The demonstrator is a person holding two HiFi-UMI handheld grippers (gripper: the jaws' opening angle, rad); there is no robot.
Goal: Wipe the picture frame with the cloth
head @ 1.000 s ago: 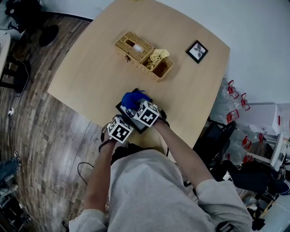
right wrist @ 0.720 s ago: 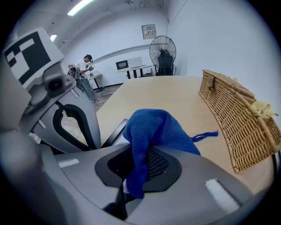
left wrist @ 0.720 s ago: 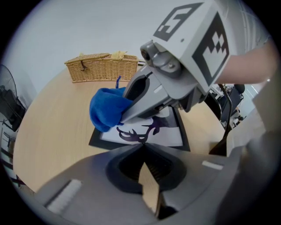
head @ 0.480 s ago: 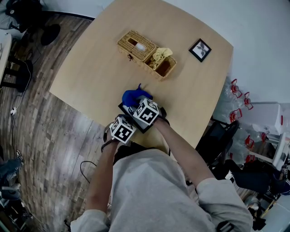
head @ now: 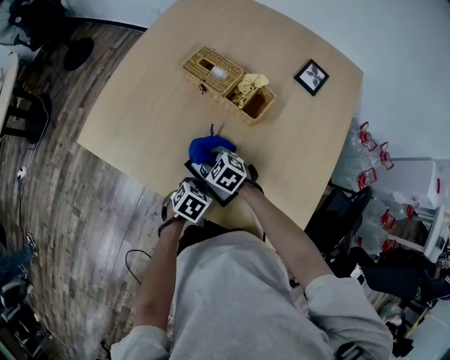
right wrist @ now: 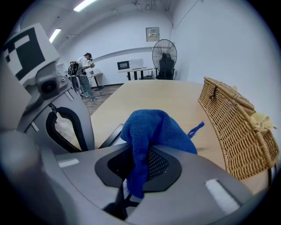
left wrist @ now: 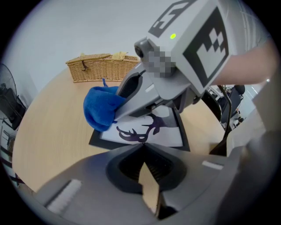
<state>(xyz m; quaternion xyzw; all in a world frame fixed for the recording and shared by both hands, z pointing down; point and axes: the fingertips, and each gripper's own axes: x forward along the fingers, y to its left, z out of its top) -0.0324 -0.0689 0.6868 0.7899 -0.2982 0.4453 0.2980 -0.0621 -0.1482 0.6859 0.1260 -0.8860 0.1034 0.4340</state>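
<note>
Light-wood table (head: 140, 105) lies under the right gripper (right wrist: 139, 151). Wood-plank floor (head: 63, 225) to its left. White wall (right wrist: 219, 39) along its right. Ahead of it: standing fan (right wrist: 164, 52) and a far desk (right wrist: 136, 69). Ceiling strip lights (right wrist: 85, 4) lit overhead.

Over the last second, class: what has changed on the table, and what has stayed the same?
The right tongs, shut on the blue cloth, nudged it slightly over the picture frame, away from the person toward the wicker basket; the cloth bunched tighter. Nothing was taken hold of or let go. The left tongs stayed shut at the frame's near edge; basket and small frame lie as before.
</note>
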